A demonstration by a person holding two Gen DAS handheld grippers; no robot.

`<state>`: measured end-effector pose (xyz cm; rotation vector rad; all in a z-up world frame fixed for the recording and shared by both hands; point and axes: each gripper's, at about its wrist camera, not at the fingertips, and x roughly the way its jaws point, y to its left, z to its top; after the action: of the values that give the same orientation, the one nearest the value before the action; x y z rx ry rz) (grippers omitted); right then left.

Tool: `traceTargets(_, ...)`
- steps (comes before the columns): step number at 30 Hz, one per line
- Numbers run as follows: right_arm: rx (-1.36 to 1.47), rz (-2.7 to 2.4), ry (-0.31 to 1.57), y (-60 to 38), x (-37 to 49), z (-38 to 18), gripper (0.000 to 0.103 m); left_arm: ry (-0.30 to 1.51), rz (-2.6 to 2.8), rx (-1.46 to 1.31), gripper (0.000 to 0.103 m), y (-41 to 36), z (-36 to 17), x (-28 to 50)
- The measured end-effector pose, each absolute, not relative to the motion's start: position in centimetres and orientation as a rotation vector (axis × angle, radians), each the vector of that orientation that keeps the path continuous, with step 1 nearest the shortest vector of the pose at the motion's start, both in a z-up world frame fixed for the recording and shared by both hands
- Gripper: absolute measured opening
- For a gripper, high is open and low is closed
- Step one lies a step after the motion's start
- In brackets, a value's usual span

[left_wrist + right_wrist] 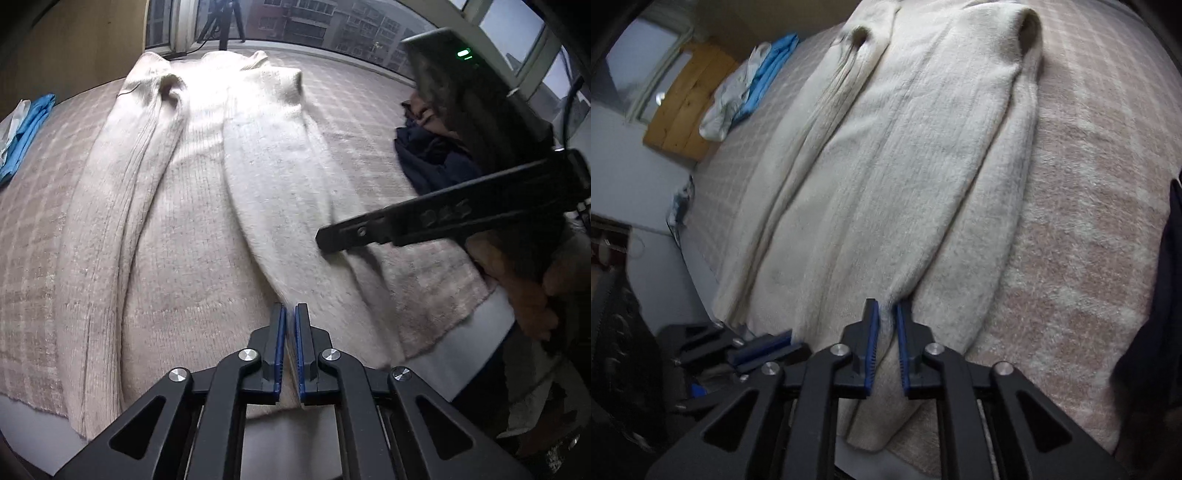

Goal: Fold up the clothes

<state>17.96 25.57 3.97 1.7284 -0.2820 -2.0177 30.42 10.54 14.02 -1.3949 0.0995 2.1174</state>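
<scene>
Daylight enters from the window point(295, 22) at twelve o'clock, glaring on the sweater point(207, 110). The right wrist view is dimmer. Fisheye bending and dark corners; slight blur.

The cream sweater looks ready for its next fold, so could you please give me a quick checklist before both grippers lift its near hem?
1. Left gripper shut on cream sweater hem: ok.
2. Right gripper shut on the hem: ok.
3. Both sleeves folded onto the body: ok.
4. Blanket beyond the collar free for the fold: ok.
5. Dark clothes and blue garment off the sweater: ok.
6. Each grip holds all fabric layers: cannot tell.
</scene>
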Motion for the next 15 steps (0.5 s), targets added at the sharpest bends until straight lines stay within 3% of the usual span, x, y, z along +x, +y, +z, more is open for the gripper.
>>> traceTargets(4,1.720,-2.007,-0.249,25.9,18.8,4.4,0.005,0.111,2.057,-1.341,0.012,11.0,15.1,32.4)
traceTargets(7,1.712,-2.030,-0.288,27.0,18.6,4.7,0.005,0.116,2.027,-1.327,0.033,11.8,15.3,33.4)
traceTargets(12,1.680,-2.031,-0.452,29.5,16.9,5.7,0.008,0.197,2.001,-1.327,0.043,15.3,14.2,34.2)
traceTargets(14,1.651,-2.068,-0.472,30.6,15.6,6.4,0.015,0.278,2.019,-1.326,0.045,16.8,13.4,34.5)
traceTargets(15,1.636,-2.092,-0.491,31.2,14.8,6.8,0.030,0.320,2.028,-1.325,0.046,17.6,13.0,34.6)
